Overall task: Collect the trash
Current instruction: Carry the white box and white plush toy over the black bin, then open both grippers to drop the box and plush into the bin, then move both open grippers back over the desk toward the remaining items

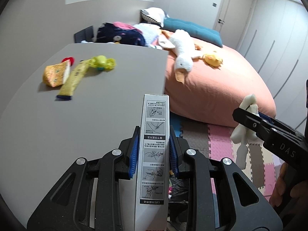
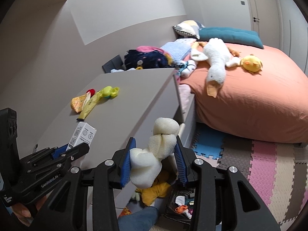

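My left gripper is shut on a long white box printed with instruction drawings, held over the near right edge of the grey table. My right gripper is shut on a clump of white foam pieces beside the table's corner. Farther back on the table lie a yellow snack pouch, a yellow sachet, a small red item and a yellow-green plastic toy. Each gripper shows in the other's view: the right with foam, the left with the box.
A black bag holding small scraps sits on the floor below my right gripper, next to a yellow cloth. A bed with an orange cover, a plush goose and piled clothes stands right of the table. Foam puzzle mats cover the floor.
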The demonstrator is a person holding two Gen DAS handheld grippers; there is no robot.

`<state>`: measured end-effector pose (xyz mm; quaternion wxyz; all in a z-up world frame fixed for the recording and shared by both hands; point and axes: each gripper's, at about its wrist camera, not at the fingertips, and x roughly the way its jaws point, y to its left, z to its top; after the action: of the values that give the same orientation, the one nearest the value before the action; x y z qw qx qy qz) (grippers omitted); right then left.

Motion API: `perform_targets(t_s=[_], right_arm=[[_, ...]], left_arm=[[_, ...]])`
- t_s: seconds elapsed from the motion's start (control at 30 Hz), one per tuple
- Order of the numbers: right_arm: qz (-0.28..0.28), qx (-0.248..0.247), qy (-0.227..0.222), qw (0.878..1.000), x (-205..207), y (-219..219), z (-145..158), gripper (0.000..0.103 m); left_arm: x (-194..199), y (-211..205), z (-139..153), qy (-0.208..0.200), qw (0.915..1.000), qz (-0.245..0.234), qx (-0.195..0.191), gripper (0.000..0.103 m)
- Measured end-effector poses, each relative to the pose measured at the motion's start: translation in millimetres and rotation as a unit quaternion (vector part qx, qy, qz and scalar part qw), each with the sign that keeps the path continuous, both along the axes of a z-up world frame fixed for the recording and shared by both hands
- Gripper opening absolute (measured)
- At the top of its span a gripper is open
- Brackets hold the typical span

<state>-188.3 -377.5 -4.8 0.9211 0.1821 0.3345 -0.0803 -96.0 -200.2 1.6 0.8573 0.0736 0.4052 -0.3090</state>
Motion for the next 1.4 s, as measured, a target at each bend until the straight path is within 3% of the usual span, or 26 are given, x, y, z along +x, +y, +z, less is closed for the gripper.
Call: perform_targets(t_s=[0.6, 0.67, 0.73, 0.77, 0.87, 1.4], right_arm=[[-0.088, -0.005, 0.004, 0.996, -53, -76, -3, 0.043], [-0.096, -0.012, 0.012, 0.995, -55, -83, -4, 0.048], [-0.104, -0.024, 0.024, 0.994, -54, -89, -4, 0.066], [-0.113, -0.032, 0.027, 0.993, -55, -92, -4, 0.074], [-0.12, -0.033, 0.021, 0.992, -60, -98, -2, 0.078], [-0.112, -0.029, 0.014, 0.993, -51, -92, 0, 0.078]], left_arm=[[-45, -80, -21, 0.014, 0.9955, -0.088, 0.03, 0.027], [-49, -85, -25, 0.018, 0.9947, -0.096, 0.033, 0.028], [-51, -90, -31, 0.021, 0.9936, -0.102, 0.044, 0.057], [-53, -91, -31, 0.014, 0.994, -0.098, 0.046, 0.095], [-57, -92, -31, -0.019, 0.9943, -0.086, 0.061, 0.097], [-50, -82, -25, -0.022, 0.9948, -0.078, 0.061, 0.097]])
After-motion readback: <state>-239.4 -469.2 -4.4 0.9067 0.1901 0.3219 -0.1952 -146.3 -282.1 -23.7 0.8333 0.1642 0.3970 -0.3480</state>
